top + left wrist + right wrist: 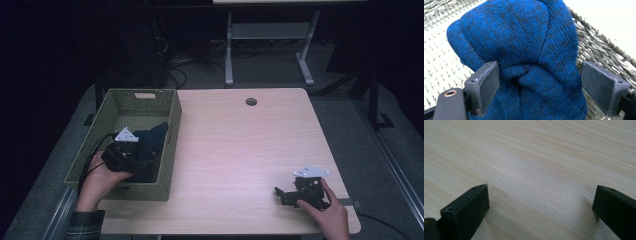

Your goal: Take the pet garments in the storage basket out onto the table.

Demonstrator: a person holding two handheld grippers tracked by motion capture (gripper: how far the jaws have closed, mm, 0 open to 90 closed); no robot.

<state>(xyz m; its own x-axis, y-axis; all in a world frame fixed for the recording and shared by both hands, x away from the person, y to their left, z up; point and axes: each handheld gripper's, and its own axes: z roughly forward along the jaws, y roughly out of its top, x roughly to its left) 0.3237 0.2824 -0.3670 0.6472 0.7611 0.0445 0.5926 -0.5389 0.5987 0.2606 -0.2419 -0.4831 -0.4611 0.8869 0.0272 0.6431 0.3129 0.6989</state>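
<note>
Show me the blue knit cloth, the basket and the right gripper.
blue knit cloth [524, 45], left gripper view, on its bunched upper fold.
basket [172, 135], high view, on its right wall.
right gripper [281, 194], high view, between its open jaws.

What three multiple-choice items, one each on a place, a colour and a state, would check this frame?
1. Where is the knitted cloth?
A. in the woven basket
B. on the bare table top
C. on the floor

2. What colour is the cloth?
A. red
B. blue with dark flecks
C. white

3. How does the right gripper stand?
A. shut on the cloth
B. shut on a cable
C. open over the bare table

Answers:
1 A: the left gripper view shows wicker weave all round the cloth.
2 B: the knit shows blue with dark flecks in that same view.
3 C: the right gripper view shows its jaws wide apart with wood grain alone between them.
</note>
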